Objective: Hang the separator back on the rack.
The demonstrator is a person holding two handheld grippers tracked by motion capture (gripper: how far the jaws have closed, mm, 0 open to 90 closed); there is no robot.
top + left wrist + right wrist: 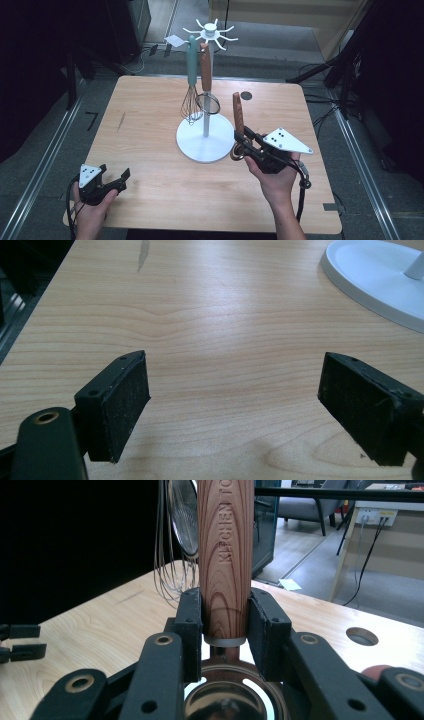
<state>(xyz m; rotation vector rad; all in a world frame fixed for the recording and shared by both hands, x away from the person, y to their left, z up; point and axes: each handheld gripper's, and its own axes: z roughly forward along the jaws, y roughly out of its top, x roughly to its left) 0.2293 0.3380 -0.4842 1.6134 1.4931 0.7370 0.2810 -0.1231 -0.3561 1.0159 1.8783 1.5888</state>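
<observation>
My right gripper (246, 144) is clamped on the low end of a wooden-handled utensil with a coppery metal bowl (225, 555), handle held upright just right of the white hanging stand's round base (200, 145), so its top can go up to a hook. A teal-handled wire whisk (191, 85) and a wooden-handled mesh strainer (206, 80) hang there already. My left gripper (114, 181) rests at the pale wooden table's (150, 165) near-left corner, jaws wide apart and empty, out of the way.
</observation>
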